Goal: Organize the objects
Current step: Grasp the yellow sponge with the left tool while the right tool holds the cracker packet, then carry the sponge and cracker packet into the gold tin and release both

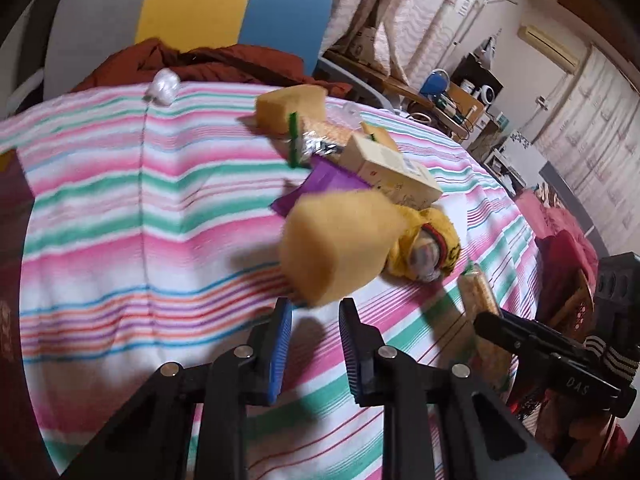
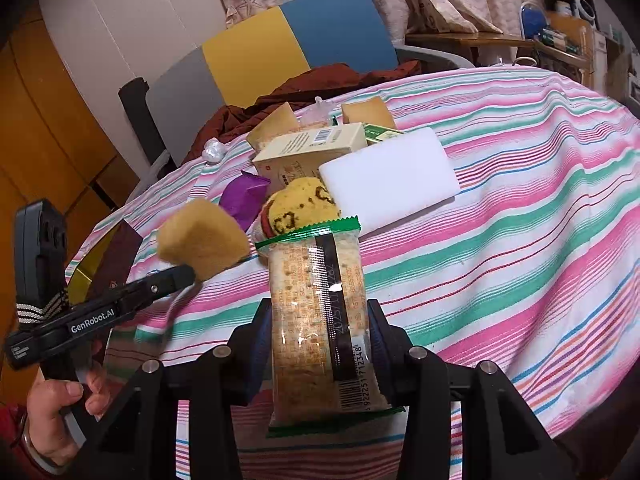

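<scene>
A yellow sponge hangs just over the striped tablecloth, its lower corner pinched between the blue pads of my left gripper. The right wrist view shows the same sponge at the tip of the left gripper, which a hand holds. My right gripper is shut on a clear cracker packet with green ends, held upright. That packet also appears at the right of the left wrist view.
In the middle of the table a pile holds a cream box, a white foam block, a purple wrapper, a yellow rolled cloth and more sponges. A crumpled white ball lies by the far edge. Behind stands a chair with a rust-red garment.
</scene>
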Motion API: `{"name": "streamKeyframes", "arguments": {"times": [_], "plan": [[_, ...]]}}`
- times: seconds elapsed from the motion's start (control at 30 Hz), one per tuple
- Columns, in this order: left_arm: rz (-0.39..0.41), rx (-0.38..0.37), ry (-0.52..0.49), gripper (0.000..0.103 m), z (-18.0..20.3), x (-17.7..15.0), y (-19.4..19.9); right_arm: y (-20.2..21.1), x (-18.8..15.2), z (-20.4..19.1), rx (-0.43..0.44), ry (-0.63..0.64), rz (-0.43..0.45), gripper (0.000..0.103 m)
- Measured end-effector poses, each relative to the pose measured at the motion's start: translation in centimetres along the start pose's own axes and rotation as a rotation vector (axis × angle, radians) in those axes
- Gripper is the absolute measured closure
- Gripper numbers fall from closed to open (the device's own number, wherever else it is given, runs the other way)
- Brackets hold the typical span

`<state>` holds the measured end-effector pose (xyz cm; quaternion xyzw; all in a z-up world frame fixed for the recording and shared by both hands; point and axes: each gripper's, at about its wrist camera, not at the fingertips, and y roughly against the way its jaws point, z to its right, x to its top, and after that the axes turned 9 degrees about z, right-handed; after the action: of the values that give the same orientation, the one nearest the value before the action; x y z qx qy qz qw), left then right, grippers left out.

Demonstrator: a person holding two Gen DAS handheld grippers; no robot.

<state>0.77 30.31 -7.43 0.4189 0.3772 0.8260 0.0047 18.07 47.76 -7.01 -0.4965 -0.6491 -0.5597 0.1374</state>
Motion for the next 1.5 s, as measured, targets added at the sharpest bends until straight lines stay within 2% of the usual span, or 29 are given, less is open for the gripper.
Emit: {"name": "streamKeyframes", "arguments": {"times": [0.07,0.13,0.17,0.27,0.4,0.57,0.6,0.67,0.97,1.23,1.4,1.5], "plan": [[0.029,-0.023,0.012,0.079,-0.2,0.0,0.7,0.1,0.0,-0.1,-0.004,0.005,0.001,0.058],[0.058,-0.008,0.004,0.066,0.1,0.3,1.3,0.1,0.0,-0.1,-0.004,0.003,-0.004,0.058],[0.067,-0.008,-0.004,0.052,0.3,0.7,1.5,0.0,-0.1,-0.1,-0.005,0.001,-0.007,0.058],[0.086,0.021,-0.078,0.047,1.2,2.0,1.4,-0.2,-0.2,0.1,0.000,-0.011,-0.017,0.058],[0.050,0.040,-0.187,0.037,2.4,3.7,-0.2,-0.3,-0.2,0.1,0.009,-0.016,-0.022,0.058],[-0.027,0.001,-0.270,0.039,3.2,3.8,-2.6,-0.6,-0.5,0.2,0.018,-0.025,-0.038,0.058],[-0.023,-0.007,-0.274,0.045,3.4,3.5,-2.5,-0.6,-0.5,0.2,0.018,-0.026,-0.039,0.058],[-0.005,0.002,-0.276,0.047,3.5,2.9,-2.1,-0.6,-0.5,0.2,0.020,-0.026,-0.038,0.058],[0.041,-0.024,-0.112,0.052,1.9,1.9,1.1,0.1,-0.1,-0.7,0.037,-0.004,-0.019,0.058],[0.094,-0.021,-0.087,0.052,1.1,0.7,5.2,0.5,-0.1,-3.5,0.085,0.042,-0.041,0.058],[0.150,-0.005,-0.036,0.052,-0.8,0.5,9.0,0.1,-0.1,-6.3,0.148,0.063,-0.065,0.058],[0.187,0.018,-0.003,0.052,-2.2,0.5,11.4,-0.3,0.0,-9.4,0.201,0.108,-0.068,0.058]]}}
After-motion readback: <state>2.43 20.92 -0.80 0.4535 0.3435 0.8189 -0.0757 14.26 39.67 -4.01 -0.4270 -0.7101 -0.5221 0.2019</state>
